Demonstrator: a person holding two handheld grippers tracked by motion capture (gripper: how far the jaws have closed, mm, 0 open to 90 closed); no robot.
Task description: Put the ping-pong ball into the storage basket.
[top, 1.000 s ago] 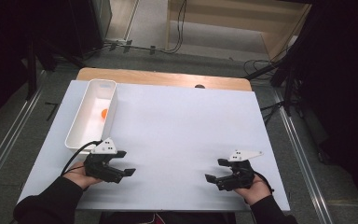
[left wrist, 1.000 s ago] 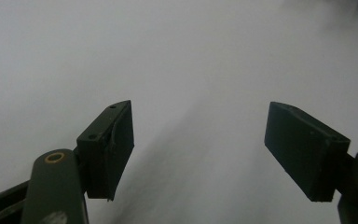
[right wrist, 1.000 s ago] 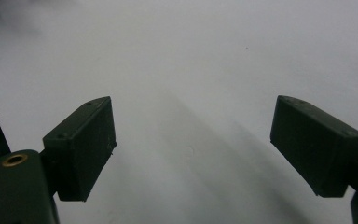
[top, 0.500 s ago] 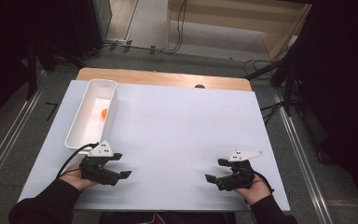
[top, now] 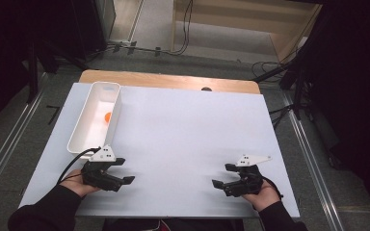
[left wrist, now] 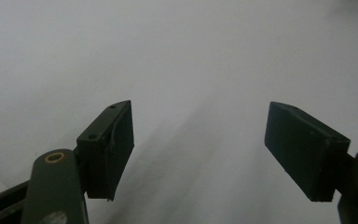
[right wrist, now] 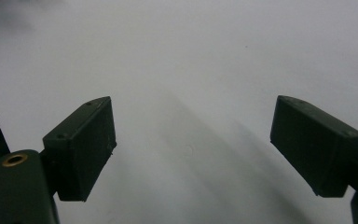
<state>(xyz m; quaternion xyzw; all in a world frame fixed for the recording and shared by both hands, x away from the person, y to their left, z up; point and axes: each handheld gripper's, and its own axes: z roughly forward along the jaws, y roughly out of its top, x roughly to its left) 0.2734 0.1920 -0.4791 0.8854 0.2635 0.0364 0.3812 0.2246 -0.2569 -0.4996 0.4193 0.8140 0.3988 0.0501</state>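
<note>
Orange ball [top: 107, 117] sits inside the long white tray [top: 81, 132], at the upper left of the high view. It is small and round. I think it is light and smooth, so it could roll away or slip if I pinch it badly. I would close on it across its middle, one pad on each side, and squeeze softly. The tray walls are tall and close together, so I would come down from above.

My left gripper [top: 123, 172] rests low at the lower left of the frame, just below the near end of the tray. Its jaws are apart and hold nothing. My right gripper [top: 221, 176] is at the lower right, well apart from the ball. Its jaws are wide too, and empty. Under both is the bare white bench [top: 188, 134].
</note>
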